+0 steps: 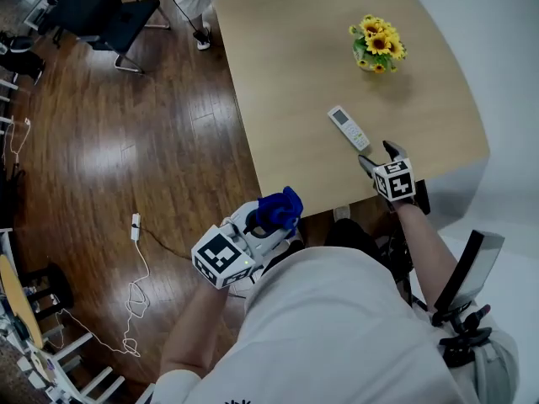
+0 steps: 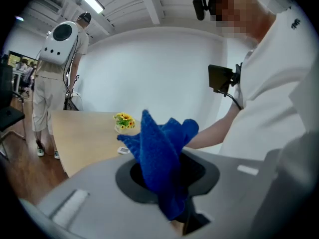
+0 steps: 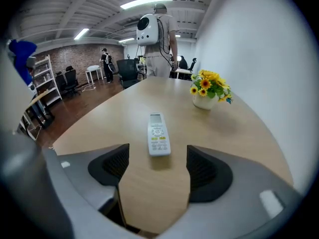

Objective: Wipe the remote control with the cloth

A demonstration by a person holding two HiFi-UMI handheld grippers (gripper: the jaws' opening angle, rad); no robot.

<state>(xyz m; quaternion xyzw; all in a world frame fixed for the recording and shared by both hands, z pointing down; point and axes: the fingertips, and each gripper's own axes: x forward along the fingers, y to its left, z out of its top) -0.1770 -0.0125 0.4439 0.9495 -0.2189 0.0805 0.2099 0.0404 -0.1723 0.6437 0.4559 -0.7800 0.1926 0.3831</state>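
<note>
A white remote control lies face up on the light wooden table, near its front edge. My right gripper hovers just short of it over the table's edge, jaws wide open and empty. In the right gripper view the remote sits just beyond the gap between the two dark pads, touching neither. My left gripper is off the table, at its near left corner, shut on a bunched blue cloth. In the left gripper view the cloth sticks up out of the jaws.
A small white pot of yellow flowers stands on the table behind the remote. A black chair and a white cable are on the wooden floor to the left. A person with a white backpack stands beyond the table's far end.
</note>
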